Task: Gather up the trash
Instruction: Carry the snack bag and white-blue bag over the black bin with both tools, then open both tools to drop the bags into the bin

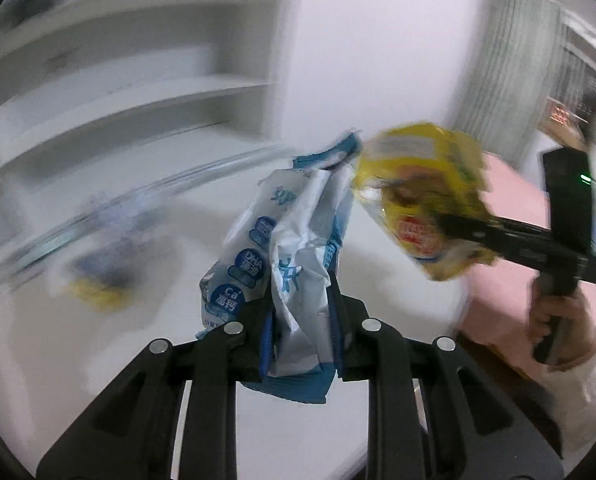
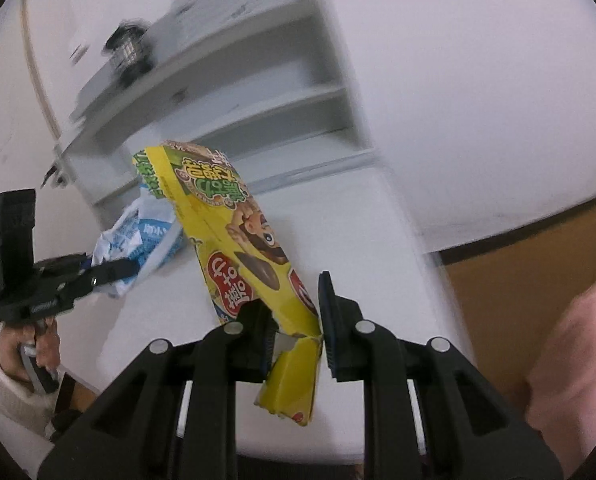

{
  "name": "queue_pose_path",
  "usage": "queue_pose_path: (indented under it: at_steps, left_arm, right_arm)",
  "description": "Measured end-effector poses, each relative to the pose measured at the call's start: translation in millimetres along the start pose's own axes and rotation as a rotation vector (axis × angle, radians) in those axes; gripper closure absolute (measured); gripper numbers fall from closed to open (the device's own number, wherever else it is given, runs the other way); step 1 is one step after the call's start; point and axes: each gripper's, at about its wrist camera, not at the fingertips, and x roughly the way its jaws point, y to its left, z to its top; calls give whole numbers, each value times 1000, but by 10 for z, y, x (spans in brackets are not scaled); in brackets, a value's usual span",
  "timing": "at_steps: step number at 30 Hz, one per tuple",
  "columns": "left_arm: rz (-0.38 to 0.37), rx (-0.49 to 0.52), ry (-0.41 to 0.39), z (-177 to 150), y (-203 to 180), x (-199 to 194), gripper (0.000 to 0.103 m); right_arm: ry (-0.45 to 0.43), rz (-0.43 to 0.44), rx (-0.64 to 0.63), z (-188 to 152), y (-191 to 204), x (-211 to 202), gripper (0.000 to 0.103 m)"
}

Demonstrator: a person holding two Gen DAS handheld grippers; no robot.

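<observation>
My left gripper [image 1: 298, 300] is shut on a crumpled white and blue wrapper [image 1: 294, 240], which sticks up between the fingers above the white table [image 1: 178, 360]. In the right wrist view my right gripper [image 2: 294, 304] is shut on a yellow snack box [image 2: 238, 240], whose torn lower end hangs below the pads. Each gripper shows in the other's view: the right gripper [image 1: 457, 234] with the yellow box [image 1: 421, 184] at the right, the left gripper [image 2: 118, 272] with the wrapper [image 2: 138, 236] at the left. Both packages are held close together in the air.
A white shelf unit [image 1: 158, 92] stands behind the table against a white wall. A blurred blue and yellow scrap [image 1: 98, 280] lies on the table at the left. Pink fabric [image 1: 509, 220] lies to the right. A brown wooden panel [image 2: 517, 288] shows beyond the table's right edge.
</observation>
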Motion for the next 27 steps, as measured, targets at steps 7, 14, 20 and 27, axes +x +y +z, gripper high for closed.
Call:
queue_pose_path:
  at_steps: [7, 14, 20, 27]
  left_arm:
    - [-292, 295, 133, -19, -1966, 827, 82]
    - [-287, 276, 476, -846, -2560, 2387, 82]
    - [-99, 220, 774, -1605, -2270, 3689, 83]
    - [-64, 175, 840, -1754, -2291, 4012, 82]
  right_arm:
    - [-64, -335, 251, -766, -1446, -1355, 83]
    - [215, -439, 437, -1944, -2563, -738, 83]
    - [482, -397, 564, -2836, -3100, 490, 83]
    - [553, -362, 643, -3254, -3225, 863, 83]
